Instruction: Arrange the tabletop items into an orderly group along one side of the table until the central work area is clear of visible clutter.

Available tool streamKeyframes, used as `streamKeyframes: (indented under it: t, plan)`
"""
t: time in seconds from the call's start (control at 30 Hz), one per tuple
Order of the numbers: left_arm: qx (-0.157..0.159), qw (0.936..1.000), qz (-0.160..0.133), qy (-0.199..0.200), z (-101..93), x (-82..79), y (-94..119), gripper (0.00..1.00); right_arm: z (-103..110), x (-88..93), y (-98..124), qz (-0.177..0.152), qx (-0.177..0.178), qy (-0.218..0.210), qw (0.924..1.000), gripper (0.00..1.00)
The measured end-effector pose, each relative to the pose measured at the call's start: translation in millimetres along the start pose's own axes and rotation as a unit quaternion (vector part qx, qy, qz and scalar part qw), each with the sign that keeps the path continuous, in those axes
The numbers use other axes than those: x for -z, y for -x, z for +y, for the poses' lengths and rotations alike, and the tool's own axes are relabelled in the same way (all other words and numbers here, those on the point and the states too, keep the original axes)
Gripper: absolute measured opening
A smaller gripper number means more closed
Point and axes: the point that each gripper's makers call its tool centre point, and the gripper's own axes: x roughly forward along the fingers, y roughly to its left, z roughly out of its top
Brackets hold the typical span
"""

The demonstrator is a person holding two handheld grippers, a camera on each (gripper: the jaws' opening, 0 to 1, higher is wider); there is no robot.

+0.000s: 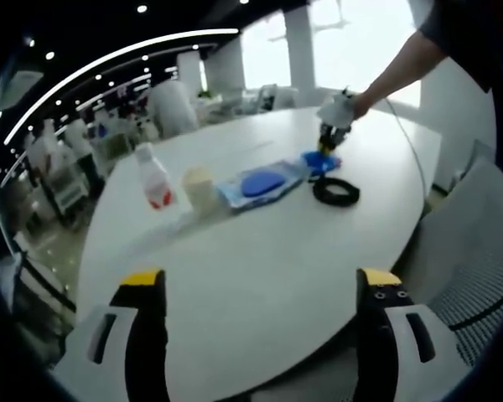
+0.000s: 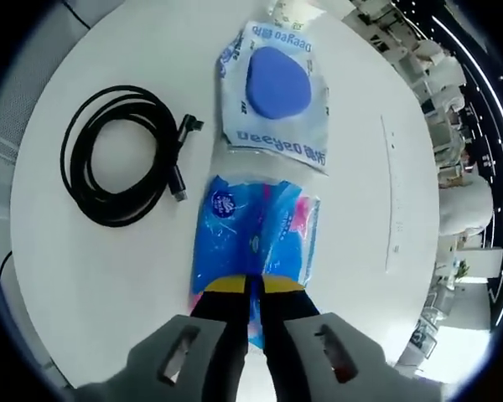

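On the white oval table [image 1: 260, 276] lie a small bottle with a red label [image 1: 155, 178], a pale cup [image 1: 199, 189], a clear packet holding a blue round thing [image 1: 261, 184] [image 2: 272, 84], a blue tissue pack [image 1: 318, 162] [image 2: 256, 230] and a coiled black cable [image 1: 335, 192] [image 2: 121, 155]. My right gripper [image 2: 253, 289] is shut on the near edge of the tissue pack; it shows from afar as the right gripper [image 1: 329, 141] in a person's hand. My left gripper [image 1: 264, 289] stands open over bare table at the near edge.
A grey mesh chair [image 1: 478, 243] stands at the table's right side. Office desks and chairs [image 1: 84, 142] fill the room beyond the far left edge. The near part of the table is bare.
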Motion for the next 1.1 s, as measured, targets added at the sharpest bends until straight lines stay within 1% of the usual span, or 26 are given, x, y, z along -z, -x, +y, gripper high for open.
streamKeyframes:
  t: [0.1,0.2,0.33,0.43,0.53,0.7,0.77,0.8,0.93,1.0,1.1]
  plan:
    - [-0.001,1.0000,-0.003,0.001,0.4,-0.9,0,0.90,-2,-0.1,2,0.002,0.009,-0.003,1.0000,0.12]
    - [0.000,1.0000,-0.004,0.001,0.4,-1.4,0,0.90,-5,-0.8,6,0.001,0.021,-0.017,0.9996,0.13]
    - [0.002,1.0000,-0.007,0.001,-0.4,-2.6,0,0.91,-5,-4.5,14,-0.003,0.034,-0.038,0.9987,0.18]
    - [0.004,1.0000,-0.008,0.000,-1.3,-3.3,0,0.90,1,-12.2,26,-0.007,0.038,-0.052,0.9979,0.19]
    - [0.006,0.9999,-0.009,-0.003,-2.1,-4.3,0,0.90,0,-12.3,27,-0.010,0.044,-0.055,0.9975,0.21]
    - [0.006,0.9999,-0.010,-0.005,-2.7,-5.2,-1,0.90,-3,-18.8,32,-0.027,0.051,-0.066,0.9962,0.23]
    - [0.006,0.9999,-0.011,-0.006,-3.1,-5.6,0,0.90,-3,-23.9,34,-0.039,0.052,-0.073,0.9952,0.23]
    - [0.006,0.9999,-0.012,-0.005,-3.2,-6.1,0,0.90,-2,-31.5,35,-0.058,0.047,-0.081,0.9939,0.23]
    - [0.007,0.9999,-0.015,-0.004,-3.9,-7.4,0,0.90,1,-40.0,36,-0.069,0.044,-0.077,0.9937,0.25]
    - [0.007,0.9998,-0.017,-0.004,-3.9,-8.2,0,0.91,5,-46.2,35,-0.081,0.035,-0.081,0.9927,0.26]
    - [0.007,0.9998,-0.018,-0.001,-3.9,-8.6,0,0.91,10,-51.5,31,-0.091,0.022,-0.078,0.9926,0.27]
